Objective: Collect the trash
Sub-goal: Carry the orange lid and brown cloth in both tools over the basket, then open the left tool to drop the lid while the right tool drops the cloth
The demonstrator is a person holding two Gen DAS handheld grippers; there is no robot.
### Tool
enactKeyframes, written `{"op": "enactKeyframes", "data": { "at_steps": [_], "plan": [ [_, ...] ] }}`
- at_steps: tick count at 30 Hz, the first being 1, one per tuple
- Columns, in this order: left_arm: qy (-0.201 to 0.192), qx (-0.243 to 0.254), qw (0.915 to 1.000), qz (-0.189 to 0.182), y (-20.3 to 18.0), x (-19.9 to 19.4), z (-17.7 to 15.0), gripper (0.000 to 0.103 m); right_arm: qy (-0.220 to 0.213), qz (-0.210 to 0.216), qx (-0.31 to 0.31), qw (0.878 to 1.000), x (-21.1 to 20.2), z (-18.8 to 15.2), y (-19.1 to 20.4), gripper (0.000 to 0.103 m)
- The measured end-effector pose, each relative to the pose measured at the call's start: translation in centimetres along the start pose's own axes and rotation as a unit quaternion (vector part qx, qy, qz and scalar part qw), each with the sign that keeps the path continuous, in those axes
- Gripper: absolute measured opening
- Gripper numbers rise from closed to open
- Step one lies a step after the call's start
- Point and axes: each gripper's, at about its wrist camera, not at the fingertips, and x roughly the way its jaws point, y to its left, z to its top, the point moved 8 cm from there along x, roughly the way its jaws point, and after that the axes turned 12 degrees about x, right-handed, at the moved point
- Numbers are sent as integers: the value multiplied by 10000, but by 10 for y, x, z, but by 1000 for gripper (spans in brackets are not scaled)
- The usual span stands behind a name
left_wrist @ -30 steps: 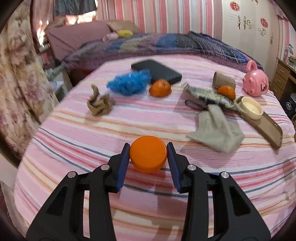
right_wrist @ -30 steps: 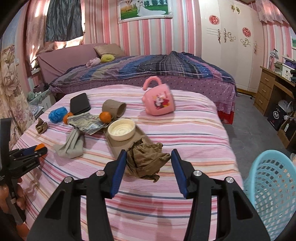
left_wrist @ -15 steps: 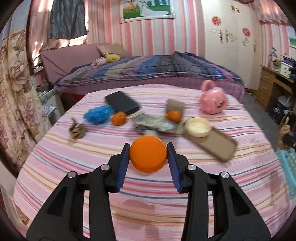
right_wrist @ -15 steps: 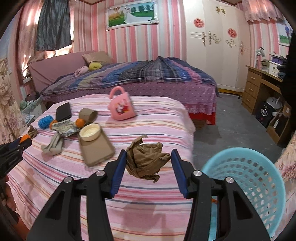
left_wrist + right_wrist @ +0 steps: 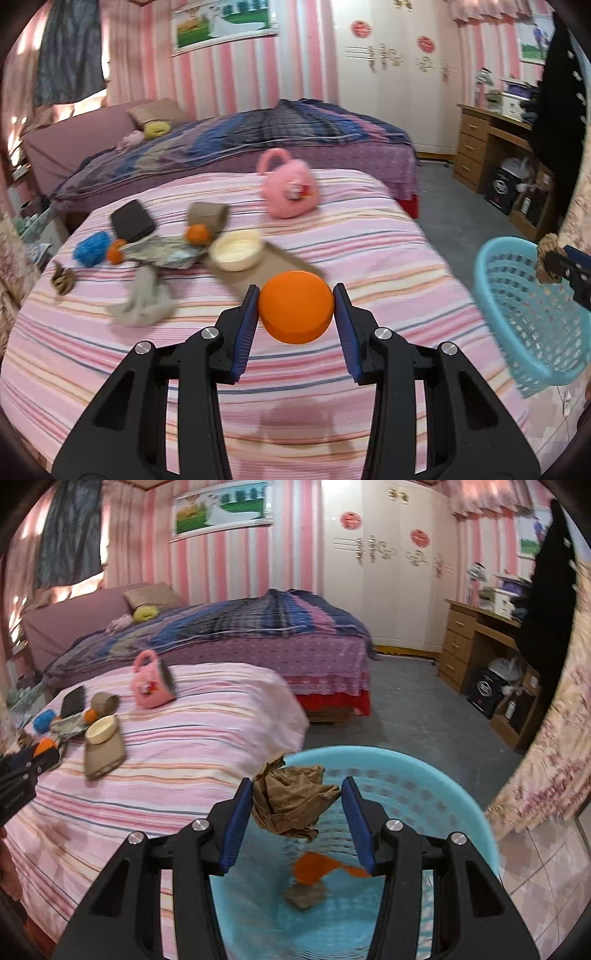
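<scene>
My left gripper (image 5: 295,312) is shut on an orange round lid (image 5: 294,311) and holds it above the pink striped bed (image 5: 369,240). My right gripper (image 5: 297,805) is shut on a crumpled brown paper (image 5: 291,801) and holds it over the light blue basket (image 5: 443,794). The basket holds an orange scrap (image 5: 317,871) and a brown lump (image 5: 304,895). In the left wrist view the basket (image 5: 517,314) stands at the right of the bed, with the right gripper and its paper (image 5: 546,258) above it.
On the bed lie a pink toy bag (image 5: 288,188), a cream bowl (image 5: 236,249) on a brown board, two oranges (image 5: 197,233), a blue puff (image 5: 90,247), a grey cloth (image 5: 144,299), a brown crumpled scrap (image 5: 62,280) and a black case (image 5: 131,219). A wooden desk (image 5: 476,638) stands at the right.
Both grippers have swung right, away from the bed's middle. My right gripper, with the brown paper, has moved from beside the basket to over it. My left gripper still holds the orange lid.
</scene>
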Motion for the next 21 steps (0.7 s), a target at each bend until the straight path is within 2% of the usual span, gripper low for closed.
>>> {"op": "enactKeyframes", "data": {
  "at_steps": [7, 15, 21],
  "plan": [
    [-46, 294, 9979, -578, -66, 6, 14, 39, -150, -470, 154, 9987, -8, 7, -67, 49],
    [-327, 614, 9906, -1181, -139, 4, 42, 39, -121, -621, 550, 9965, 0, 7, -110, 50],
    [-299, 805, 9858, -1446, -188, 15, 49, 40, -113, -647, 660, 9957, 3, 7, -126, 49]
  ]
}}
